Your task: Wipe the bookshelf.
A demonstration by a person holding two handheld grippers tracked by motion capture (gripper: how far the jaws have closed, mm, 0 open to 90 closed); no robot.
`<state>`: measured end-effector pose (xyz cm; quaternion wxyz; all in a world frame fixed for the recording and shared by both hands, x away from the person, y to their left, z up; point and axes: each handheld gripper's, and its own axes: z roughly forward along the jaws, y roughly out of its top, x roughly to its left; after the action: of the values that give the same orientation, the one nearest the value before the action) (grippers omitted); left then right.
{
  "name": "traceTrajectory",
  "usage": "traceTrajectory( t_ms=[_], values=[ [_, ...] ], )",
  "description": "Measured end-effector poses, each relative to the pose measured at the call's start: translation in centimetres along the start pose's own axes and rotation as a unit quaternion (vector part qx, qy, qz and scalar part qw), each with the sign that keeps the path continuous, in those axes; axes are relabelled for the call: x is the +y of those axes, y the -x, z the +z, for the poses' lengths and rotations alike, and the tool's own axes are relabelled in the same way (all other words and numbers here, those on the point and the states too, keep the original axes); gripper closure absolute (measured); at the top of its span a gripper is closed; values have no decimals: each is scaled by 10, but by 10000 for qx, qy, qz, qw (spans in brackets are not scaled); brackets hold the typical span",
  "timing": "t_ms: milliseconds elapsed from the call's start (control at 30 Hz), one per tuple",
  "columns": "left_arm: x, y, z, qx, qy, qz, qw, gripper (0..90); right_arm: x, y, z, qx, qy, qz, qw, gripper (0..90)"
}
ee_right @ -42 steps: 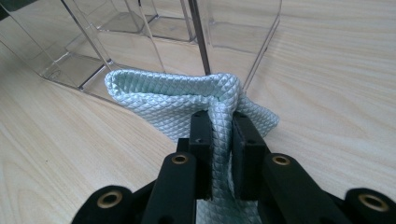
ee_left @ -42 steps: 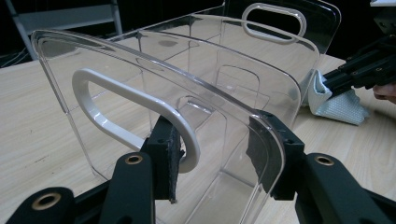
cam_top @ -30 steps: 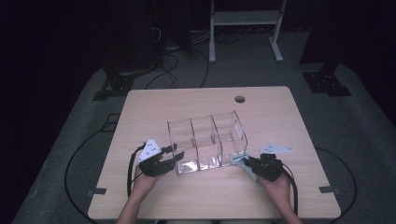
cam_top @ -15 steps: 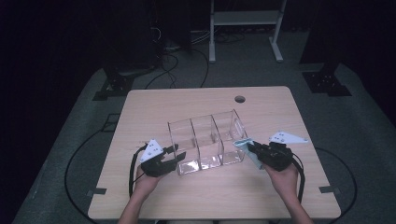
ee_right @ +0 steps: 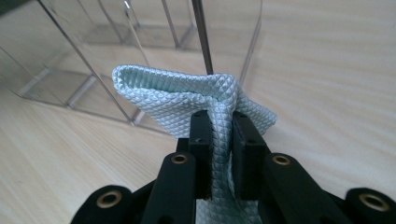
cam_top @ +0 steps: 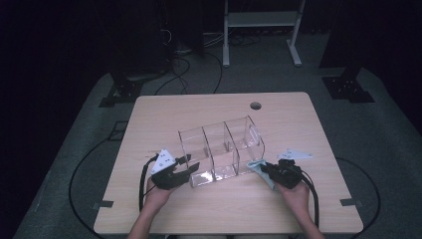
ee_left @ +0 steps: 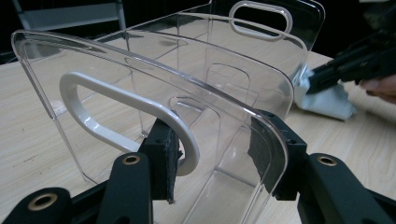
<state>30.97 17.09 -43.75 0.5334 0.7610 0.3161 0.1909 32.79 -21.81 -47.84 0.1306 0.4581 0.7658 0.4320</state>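
- Clear acrylic organizer (cam_top: 221, 152) with three compartments, standing near the middle of the wooden table (cam_top: 298, 119), tipped up off its near edge; compartments bare inside, white-rimmed handle slots in both end walls.
- Left gripper (cam_top: 185, 172) clamped on the organizer's near end wall, one pad (ee_left: 164, 156) inside at the white handle slot, the other outside.
- Pale blue quilted cloth (ee_right: 187, 95) pinched tight between the jaws of the right gripper (ee_right: 219, 140), pressed against the organizer's other end at table level.
- Round cable hole (cam_top: 256, 105) near the table's far edge.
- Grey carpet (cam_top: 388, 124) around the table, black cables (cam_top: 191, 62) and a white metal stand (cam_top: 261, 22) beyond, dark room.
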Motion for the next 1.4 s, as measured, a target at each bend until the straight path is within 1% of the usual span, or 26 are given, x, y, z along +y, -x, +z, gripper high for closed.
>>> traceTrajectory(
  t_ms=[100, 133, 167, 233, 333, 367, 400, 467, 533, 567, 633, 667, 733, 767, 867, 900, 933, 1000, 1100, 1167, 1233, 1300, 1367, 1400],
  values=[
    [1, 0, 0, 17, -34, -6, 10000, 521, 1, 1, 1, 6, -43, 49, 10000, 798],
    [2, 0, 0, 16, -38, -13, 10000, 521, 2, 2, 0, 13, -5, 31, 10000, 798],
    [2, 0, 1, 14, -36, -20, 10000, 521, 2, 1, -2, 34, 22, 74, 10000, 798],
    [2, 0, 1, 24, -40, -20, 10000, 520, 7, 1, -8, 71, 154, 81, 9998, 798],
    [3, 3, 2, 76, -65, -20, 9999, 520, 16, 1, -18, 70, 413, 10, 9991, 799],
    [3, 4, 2, 98, -72, -31, 9999, 519, 18, 0, -19, 73, 438, 16, 9990, 798],
    [3, 5, 3, 115, -76, -41, 9999, 519, 18, 1, -19, 67, 441, -13, 9990, 799],
    [2, 7, 2, 105, -78, -52, 9999, 517, 15, 3, -16, 95, 456, 26, 9989, 799],
    [3, 7, 2, 64, -103, -44, 9999, 512, 11, 6, -10, 101, 329, 79, 9994, 799],
    [3, 7, 2, 59, -104, -37, 9999, 509, 8, 8, -5, 95, 219, 101, 9997, 799],
    [3, 7, 2, 25, -118, -4, 9999, 504, 4, 9, 1, 78, 97, 133, 9998, 799],
    [3, 7, 2, -16, -134, 26, 9999, 501, 3, 10, 1, 81, 84, 153, 9998, 799],
    [2, 7, 1, -121, -148, 87, 9998, 487, 5, 9, -1, 66, 140, 123, 9998, 799],
    [2, 7, 0, -143, -136, 113, 9997, 482, 7, 8, -4, 56, 231, 118, 9996, 799],
    [1, 6, -5, -177, -74, 104, 9998, 477, 15, 7, -13, 48, 458, 110, 9989, 799],
    [1, 6, -6, -195, -37, 84, 9998, 475, 15, 6, -14, 49, 502, 148, 9986, 799],
    [1, 6, -7, -206, -36, 88, 9997, 475, 14, 7, -13, 50, 488, 133, 9987, 799],
    [0, 7, -7, -183, -65, 115, 9997, 486, 10, 8, -8, 44, 354, 162, 9992, 799],
    [0, 7, -7, -167, -69, 148, 9997, 493, 4, 10, -2, 53, 225, 200, 9995, 799],
    [0, 7, -7, -164, -64, 142, 9997, 494, 7, 9, -6, 54, 307, 166, 9994, 799],
    [0, 7, -7, -154, -53, 143, 9998, 495, 15, 6, -15, 22, 506, 68, 9987, 799],
    [0, 8, -7, -149, -53, 157, 9998, 496, 21, 4, -21, 13, 641, 33, 9979, 799],
    [0, 8, -7, -135, -46, 151, 9998, 497, 19, 6, -19, 32, 632, 78, 9980, 799],
    [0, 8, -7, -122, -39, 149, 9998, 497, 17, 8, -17, 44, 584, 119, 9982, 799]
  ],
)
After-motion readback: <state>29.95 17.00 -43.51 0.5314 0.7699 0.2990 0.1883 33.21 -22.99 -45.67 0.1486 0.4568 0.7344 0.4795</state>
